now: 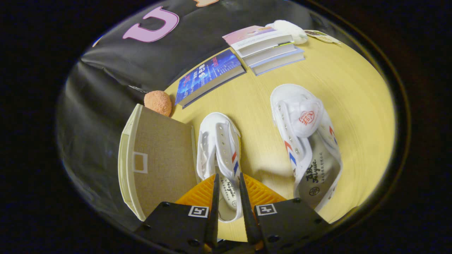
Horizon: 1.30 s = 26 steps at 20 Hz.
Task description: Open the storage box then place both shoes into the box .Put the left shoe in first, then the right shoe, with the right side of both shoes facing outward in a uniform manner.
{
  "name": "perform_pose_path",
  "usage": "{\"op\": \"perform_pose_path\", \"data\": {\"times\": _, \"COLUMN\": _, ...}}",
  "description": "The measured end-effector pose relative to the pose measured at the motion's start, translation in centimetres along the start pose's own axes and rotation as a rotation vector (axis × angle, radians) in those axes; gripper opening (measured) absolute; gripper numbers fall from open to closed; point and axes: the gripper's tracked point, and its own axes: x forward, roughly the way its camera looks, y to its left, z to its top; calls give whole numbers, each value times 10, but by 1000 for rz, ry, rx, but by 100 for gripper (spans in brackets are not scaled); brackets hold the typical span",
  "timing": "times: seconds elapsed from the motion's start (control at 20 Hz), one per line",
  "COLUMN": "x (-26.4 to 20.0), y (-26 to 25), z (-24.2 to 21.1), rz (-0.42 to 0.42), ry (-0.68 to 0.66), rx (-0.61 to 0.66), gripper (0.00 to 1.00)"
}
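Box (159, 158): lid being shown still closed. One shoe (220, 155) being pinched at the heel by the claw (227, 180); other shoe (305, 141) lying on the tabletop (353, 88), both unpacked.

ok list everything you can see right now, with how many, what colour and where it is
storage box: 1, beige fabric with cream frame, left of the near shoe, against the black cloth wall
near shoe: 1, white canvas with red and blue stripes, beside the box, heel end between the fingers
far shoe: 1, white with red and blue stripes, lying to the right of the near shoe, apart from it
blue book: 1, blue cover, beyond the shoes
stacked books: 3, pale covers, right of the blue book
orange plush: 1, behind the box
white plush: 1, behind the stack
table: 1, yellow wood
gripper: 1, fingers around the near shoe's heel; contact unclear
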Motion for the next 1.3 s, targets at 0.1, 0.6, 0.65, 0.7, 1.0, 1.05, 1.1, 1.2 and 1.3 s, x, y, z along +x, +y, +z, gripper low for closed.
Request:
{"op": "perform_pose_path", "data": {"times": 0.1, "x": 4, "y": -3, "z": 4, "rz": -22, "ry": -11, "rx": 11, "gripper": 34}}
{"op": "perform_pose_path", "data": {"times": 0.6, "x": 42, "y": 2, "z": 19, "rz": -75, "ry": -18, "rx": 9, "gripper": 34}}
{"op": "perform_pose_path", "data": {"times": 0.65, "x": 47, "y": 2, "z": 19, "rz": -79, "ry": -14, "rx": 14, "gripper": 34}}
{"op": "perform_pose_path", "data": {"times": 0.7, "x": 51, "y": 1, "z": 19, "rz": -86, "ry": -13, "rx": 17, "gripper": 34}}
{"op": "perform_pose_path", "data": {"times": 1.0, "x": 63, "y": -5, "z": 17, "rz": -105, "ry": 7, "rx": 20, "gripper": 18}}
{"op": "perform_pose_path", "data": {"times": 1.05, "x": 66, "y": -9, "z": 16, "rz": -125, "ry": 8, "rx": 11, "gripper": 16}}
{"op": "perform_pose_path", "data": {"times": 1.1, "x": 65, "y": -8, "z": 15, "rz": -120, "ry": 14, "rx": 16, "gripper": 13}}
{"op": "perform_pose_path", "data": {"times": 1.2, "x": 64, "y": -7, "z": 16, "rz": -127, "ry": 11, "rx": 26, "gripper": 4}}
{"op": "perform_pose_path", "data": {"times": 1.3, "x": 63, "y": -6, "z": 15, "rz": -127, "ry": 16, "rx": 38, "gripper": 4}}
